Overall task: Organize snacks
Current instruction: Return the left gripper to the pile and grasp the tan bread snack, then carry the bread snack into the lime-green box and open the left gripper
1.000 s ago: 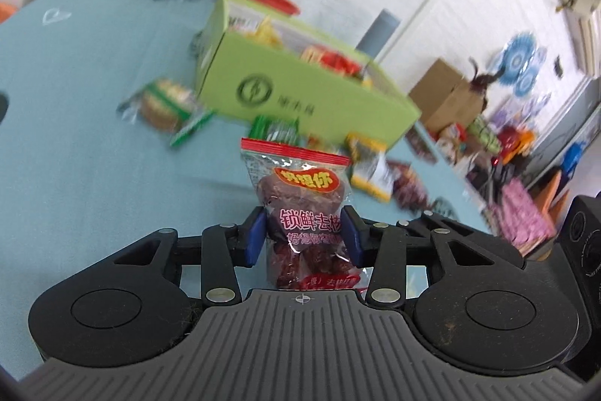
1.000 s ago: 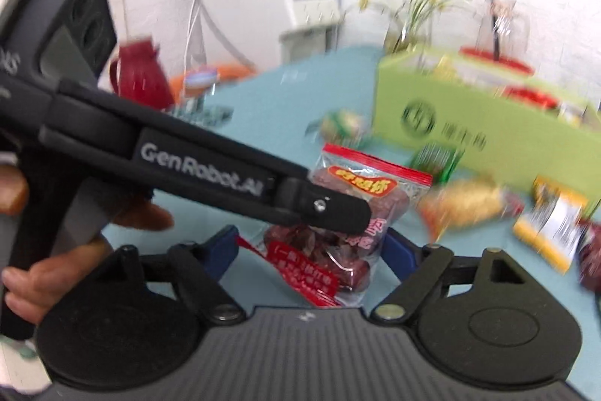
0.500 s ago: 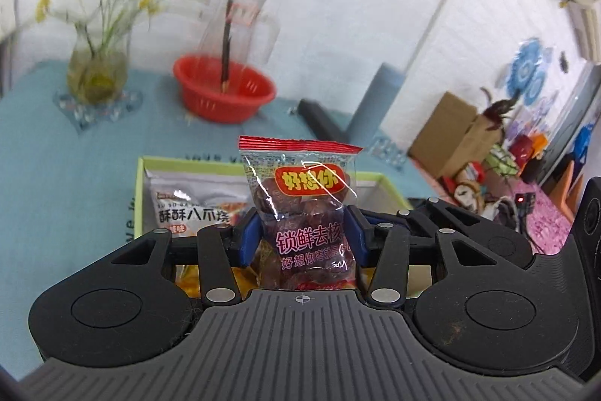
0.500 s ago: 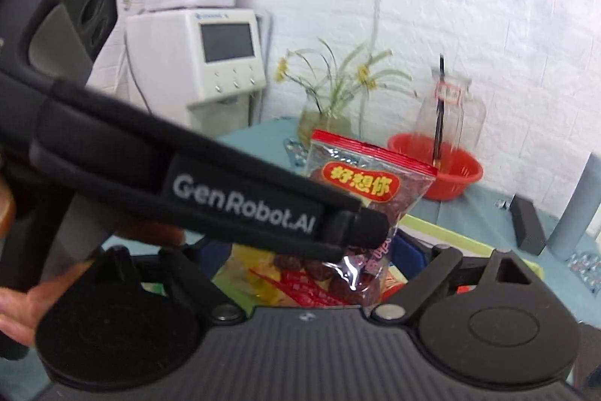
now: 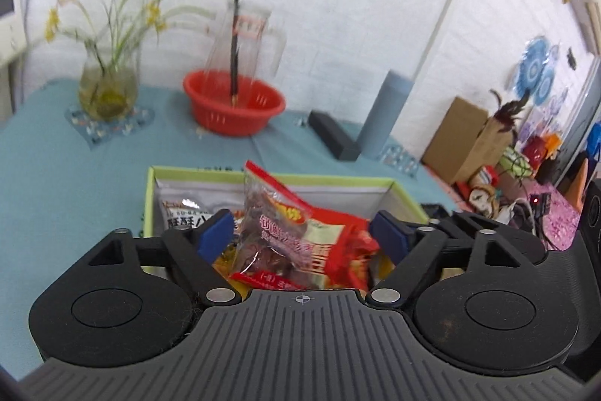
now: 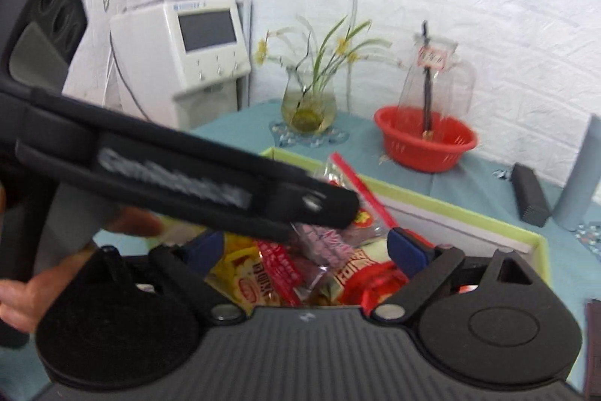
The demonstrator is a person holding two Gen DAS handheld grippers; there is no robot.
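Note:
A clear packet of dark red dried fruit (image 5: 270, 232) with a red top strip lies tilted in the open green box (image 5: 338, 180), on top of other snack packets. My left gripper (image 5: 302, 235) hovers over the box; its jaws are opening, and the blue pads stand clear of the packet on both sides. In the right wrist view the left gripper's black body (image 6: 188, 183) crosses the picture above the same packet (image 6: 330, 235). My right gripper (image 6: 308, 247) is also over the box (image 6: 450, 205), its jaws opening and gripping nothing.
On the teal table (image 5: 56, 175) behind the box stand a red basket (image 5: 233, 104) holding a glass jug (image 5: 248, 36), a vase of flowers (image 5: 107, 89), a black block (image 5: 332, 134) and a grey-blue cylinder (image 5: 387, 115). A white machine (image 6: 180, 55) stands at the far left.
The left gripper carried the packet from above the table to over the green box, then opened and let it go. The packet tipped into the box. The right gripper followed and widened.

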